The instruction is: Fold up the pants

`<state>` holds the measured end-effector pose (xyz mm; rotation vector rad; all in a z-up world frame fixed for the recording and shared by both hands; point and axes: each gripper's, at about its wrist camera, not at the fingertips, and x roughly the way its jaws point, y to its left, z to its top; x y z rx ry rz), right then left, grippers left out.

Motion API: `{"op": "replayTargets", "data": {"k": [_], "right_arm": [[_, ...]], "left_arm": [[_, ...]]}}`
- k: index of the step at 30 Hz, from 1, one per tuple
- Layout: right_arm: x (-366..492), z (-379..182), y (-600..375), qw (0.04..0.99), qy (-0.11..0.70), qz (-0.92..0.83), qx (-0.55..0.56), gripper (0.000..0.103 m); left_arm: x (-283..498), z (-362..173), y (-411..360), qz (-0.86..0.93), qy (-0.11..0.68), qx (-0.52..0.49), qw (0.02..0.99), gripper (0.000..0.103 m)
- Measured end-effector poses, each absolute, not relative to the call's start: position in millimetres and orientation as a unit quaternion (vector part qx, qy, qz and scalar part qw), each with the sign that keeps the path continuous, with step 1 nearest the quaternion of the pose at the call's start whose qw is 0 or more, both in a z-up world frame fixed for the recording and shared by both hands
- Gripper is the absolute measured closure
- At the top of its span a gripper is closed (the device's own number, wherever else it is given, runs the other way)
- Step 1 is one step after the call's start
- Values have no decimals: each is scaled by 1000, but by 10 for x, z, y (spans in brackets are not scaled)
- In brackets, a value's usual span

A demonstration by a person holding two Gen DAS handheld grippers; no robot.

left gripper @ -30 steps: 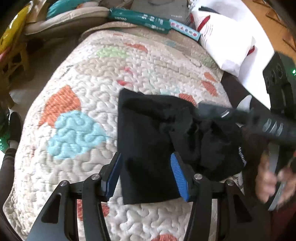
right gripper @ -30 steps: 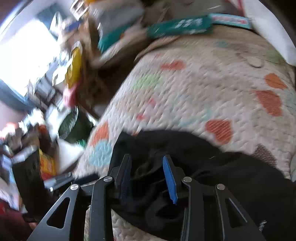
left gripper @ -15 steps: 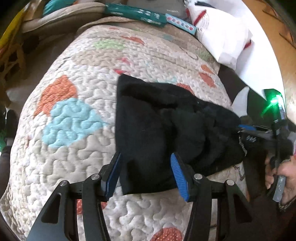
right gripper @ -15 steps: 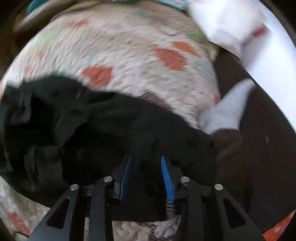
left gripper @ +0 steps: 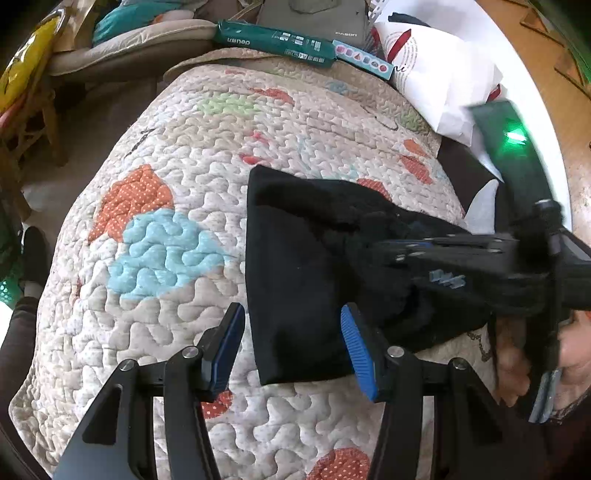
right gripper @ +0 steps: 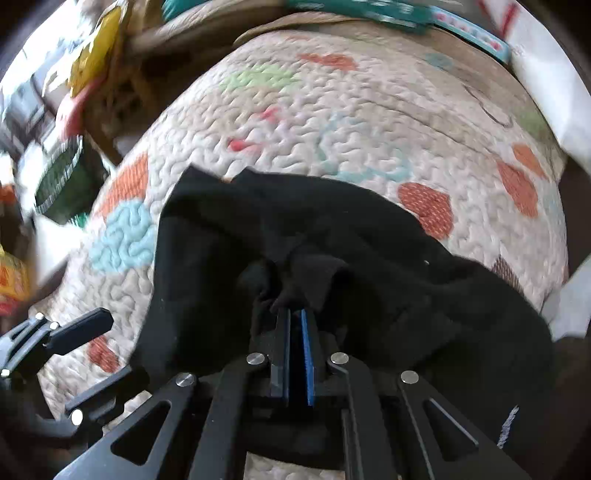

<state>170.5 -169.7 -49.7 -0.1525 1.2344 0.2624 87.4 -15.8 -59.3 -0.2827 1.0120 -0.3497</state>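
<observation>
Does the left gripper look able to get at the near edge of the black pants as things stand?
Probably yes: the left gripper is open, and the pants edge lies flat on the quilt between its fingers. The right gripper pinches fabric further right.

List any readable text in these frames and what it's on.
"EPSON", seen mirrored, on the grey case at the top.
Green packet: white lettering, mirrored, not legible.
White paper bag: small print, too small to read.
Black pants: white waistband print, blurred.
</observation>
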Motion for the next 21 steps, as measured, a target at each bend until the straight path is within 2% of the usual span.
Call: {"op": "replayTargets", "data": {"k": [5,8,11,14,18,21], "right_arm": [[1513,-154,-2114,823,561,87,-11,97],[1415,-185,-2367,815,577,57,2,97],[1431,-292,-2452,803,594,40,-9,92],[1469,-135,-2515,826,563,0,-7,89],[1465,22,-2449,834,540,90,69,89],[1457,-127,-2407,794,554,193,159,89]], "left_arm": [[979,-649,-223,-181,489,-148,840,50],[1017,-726,-332,-187,497,-141,835,50],[1038,-833,-461,-185,511,-118,831,50],[1041,-936,-506,-178,522,-113,827,50],[1029,-955,-492,-178,517,-117,829,50],[1029,-959,-486,-179,517,-117,829,49]]}}
